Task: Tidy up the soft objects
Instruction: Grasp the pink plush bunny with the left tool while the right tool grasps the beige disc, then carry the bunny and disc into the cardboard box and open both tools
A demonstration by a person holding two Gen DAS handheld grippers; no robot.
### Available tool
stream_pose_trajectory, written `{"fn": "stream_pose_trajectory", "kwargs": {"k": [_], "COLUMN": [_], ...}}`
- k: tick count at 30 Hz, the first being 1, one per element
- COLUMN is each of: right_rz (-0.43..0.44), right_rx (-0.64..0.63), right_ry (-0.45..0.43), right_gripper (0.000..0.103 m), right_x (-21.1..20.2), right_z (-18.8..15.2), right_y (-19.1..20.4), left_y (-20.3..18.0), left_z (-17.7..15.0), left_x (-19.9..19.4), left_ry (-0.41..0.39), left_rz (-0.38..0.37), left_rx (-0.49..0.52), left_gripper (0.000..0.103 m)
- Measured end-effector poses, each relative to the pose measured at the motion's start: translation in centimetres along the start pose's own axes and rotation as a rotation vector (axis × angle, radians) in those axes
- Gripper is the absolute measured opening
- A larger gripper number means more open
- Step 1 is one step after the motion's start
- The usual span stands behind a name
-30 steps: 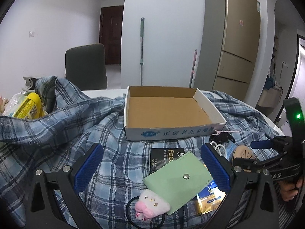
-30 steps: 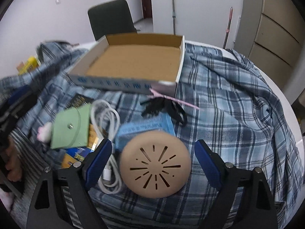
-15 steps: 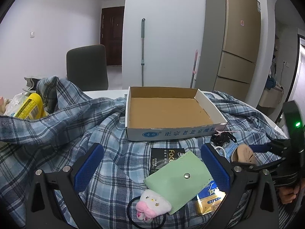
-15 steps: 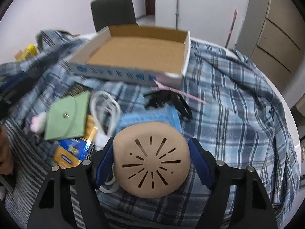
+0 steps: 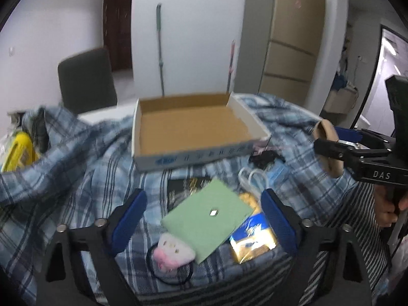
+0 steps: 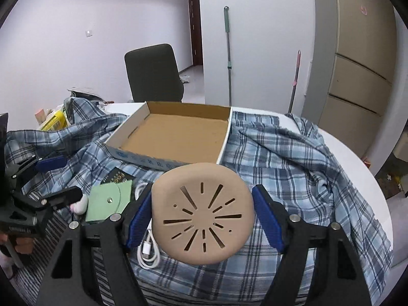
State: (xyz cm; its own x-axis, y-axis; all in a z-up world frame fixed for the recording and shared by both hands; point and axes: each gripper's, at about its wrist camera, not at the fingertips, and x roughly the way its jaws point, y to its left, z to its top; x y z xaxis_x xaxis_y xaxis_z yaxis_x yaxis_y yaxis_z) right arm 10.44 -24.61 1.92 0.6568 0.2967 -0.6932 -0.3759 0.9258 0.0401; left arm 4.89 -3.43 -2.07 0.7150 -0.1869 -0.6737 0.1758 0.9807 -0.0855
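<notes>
Two blue pads of the right hand-held gripper (image 6: 202,216) are closed on the round beige slotted soft pad (image 6: 202,214), which is held above the plaid cloth (image 6: 293,158). The left hand-held gripper (image 5: 204,219) is kept wide over the green snap pouch (image 5: 207,213). Carrying is judged under way; next, a release inside the empty cardboard box (image 6: 176,132) is needed.

A white round table (image 6: 357,153), largely draped by a blue plaid shirt (image 6: 288,153); on the shirt, an open cardboard box (image 6: 178,132) toward the far side; nearer, a green snap pouch (image 5: 209,216), white cable (image 6: 148,252), pink plush hair tie (image 5: 173,252), black packet (image 5: 188,186).
</notes>
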Motion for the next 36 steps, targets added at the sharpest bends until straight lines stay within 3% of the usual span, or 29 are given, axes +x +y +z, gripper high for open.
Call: {"fn": "stream_pose_trajectory", "kwargs": {"k": [7, 11, 14, 19, 30, 32, 36], "right_rz": [0.061, 0.063, 0.074, 0.082, 0.096, 0.096, 0.101], "right_rx": [0.025, -0.014, -0.030, -0.050, -0.076, -0.081, -0.086], "right_ry": [0.058, 0.055, 0.061, 0.081, 0.097, 0.099, 0.099], "right_gripper": [0.075, 0.075, 0.075, 0.075, 0.076, 0.076, 0.076], "right_x": [2.7, 2.9, 3.0, 3.5, 3.8, 3.9, 3.9], "right_z": [-2.0, -2.4, -2.7, -3.0, -3.3, -3.3, -3.4], "right_y": [-0.7, 0.0, 0.4, 0.9, 1.4, 1.4, 1.5], "left_y": [2.0, 2.8, 2.9, 3.5, 3.5, 3.4, 3.3], "left_z": [-2.0, -2.8, -3.2, -4.0, -4.9, -5.0, -4.9], "left_x": [0.5, 0.8, 1.3, 2.3, 2.2, 2.8, 2.7], "left_ry": [0.077, 0.119, 0.140, 0.203, 0.239, 0.249, 0.238], "left_rz": [0.070, 0.067, 0.090, 0.058, 0.038, 0.031, 0.032], "left_rx": [0.004, -0.008, 0.028, 0.027, 0.031, 0.036, 0.040], "left_gripper": [0.084, 0.084, 0.073, 0.050, 0.050, 0.041, 0.036]}}
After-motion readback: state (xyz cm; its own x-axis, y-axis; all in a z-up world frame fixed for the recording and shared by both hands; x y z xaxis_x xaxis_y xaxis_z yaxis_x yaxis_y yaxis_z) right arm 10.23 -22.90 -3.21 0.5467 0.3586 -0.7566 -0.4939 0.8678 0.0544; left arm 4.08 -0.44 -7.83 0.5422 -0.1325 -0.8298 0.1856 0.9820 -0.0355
